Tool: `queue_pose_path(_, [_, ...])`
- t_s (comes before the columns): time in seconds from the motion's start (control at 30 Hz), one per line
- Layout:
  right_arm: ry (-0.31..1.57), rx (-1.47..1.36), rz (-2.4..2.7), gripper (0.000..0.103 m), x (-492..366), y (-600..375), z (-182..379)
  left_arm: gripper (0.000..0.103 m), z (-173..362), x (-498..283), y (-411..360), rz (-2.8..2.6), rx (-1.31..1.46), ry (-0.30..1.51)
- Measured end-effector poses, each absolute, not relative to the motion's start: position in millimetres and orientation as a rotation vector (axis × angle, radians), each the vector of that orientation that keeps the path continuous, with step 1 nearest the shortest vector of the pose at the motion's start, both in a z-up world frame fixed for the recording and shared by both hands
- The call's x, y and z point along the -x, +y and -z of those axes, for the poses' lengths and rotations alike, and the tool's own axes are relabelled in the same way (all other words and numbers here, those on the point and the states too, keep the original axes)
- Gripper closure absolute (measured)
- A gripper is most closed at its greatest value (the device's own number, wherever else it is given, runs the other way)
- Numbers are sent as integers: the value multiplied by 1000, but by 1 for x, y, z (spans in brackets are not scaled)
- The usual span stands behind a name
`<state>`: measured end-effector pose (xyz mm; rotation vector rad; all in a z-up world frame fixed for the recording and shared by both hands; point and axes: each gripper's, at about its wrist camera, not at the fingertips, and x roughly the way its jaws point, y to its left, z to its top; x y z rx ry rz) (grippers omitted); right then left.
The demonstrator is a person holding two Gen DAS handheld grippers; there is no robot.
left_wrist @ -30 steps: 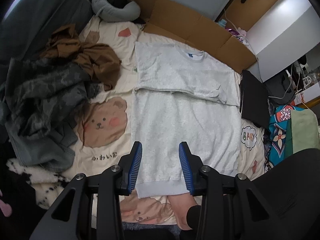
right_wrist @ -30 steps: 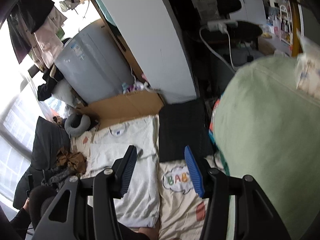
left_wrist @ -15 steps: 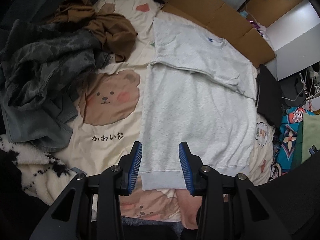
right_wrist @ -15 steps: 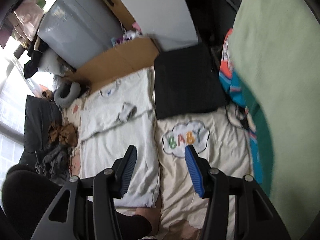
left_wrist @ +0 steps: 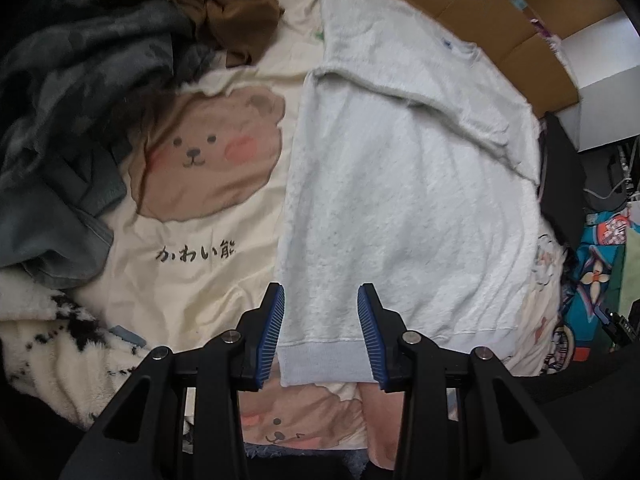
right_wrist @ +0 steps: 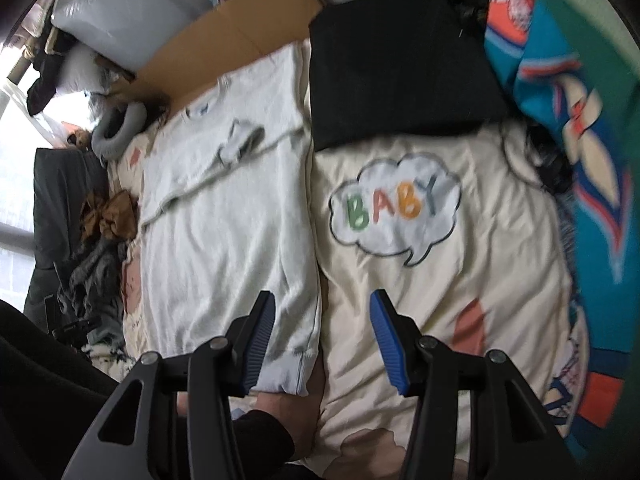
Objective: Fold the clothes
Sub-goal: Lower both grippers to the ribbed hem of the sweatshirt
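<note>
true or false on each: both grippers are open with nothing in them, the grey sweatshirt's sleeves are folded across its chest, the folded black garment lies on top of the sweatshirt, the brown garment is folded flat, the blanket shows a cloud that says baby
1. Both the left gripper and the right gripper are open and hold nothing. True.
2. The grey sweatshirt lies flat with its sleeves folded across the chest. True.
3. The folded black garment lies on top of the sweatshirt. False: it lies beside the sweatshirt, on the blanket.
4. The brown garment is folded flat. False: it is crumpled in a heap next to the dark grey clothes.
5. The blanket has a cloud print that reads BABY. True.
</note>
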<state>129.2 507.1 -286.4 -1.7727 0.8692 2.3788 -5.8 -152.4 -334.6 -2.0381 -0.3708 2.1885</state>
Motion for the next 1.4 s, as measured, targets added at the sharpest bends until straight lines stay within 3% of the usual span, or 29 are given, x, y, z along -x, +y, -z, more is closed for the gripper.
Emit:
queue_pose_path(0.27, [867, 1965, -2297, 66, -128, 477, 363, 65, 380, -5, -157, -2132, 2157, -347])
queue_pose_path(0.7, [964, 2183, -2135, 66, -125, 434, 441, 65, 422, -20, -154, -2067, 2266, -383])
queue_pose_path(1.13, [935, 2322, -2081, 61, -128, 403, 455, 65, 443, -38, -145, -1989, 2321, -427])
queue_pose_path(1.4, [911, 2429, -2034, 69, -140, 383, 462, 65, 451, -50, -140, -1956, 2341, -433])
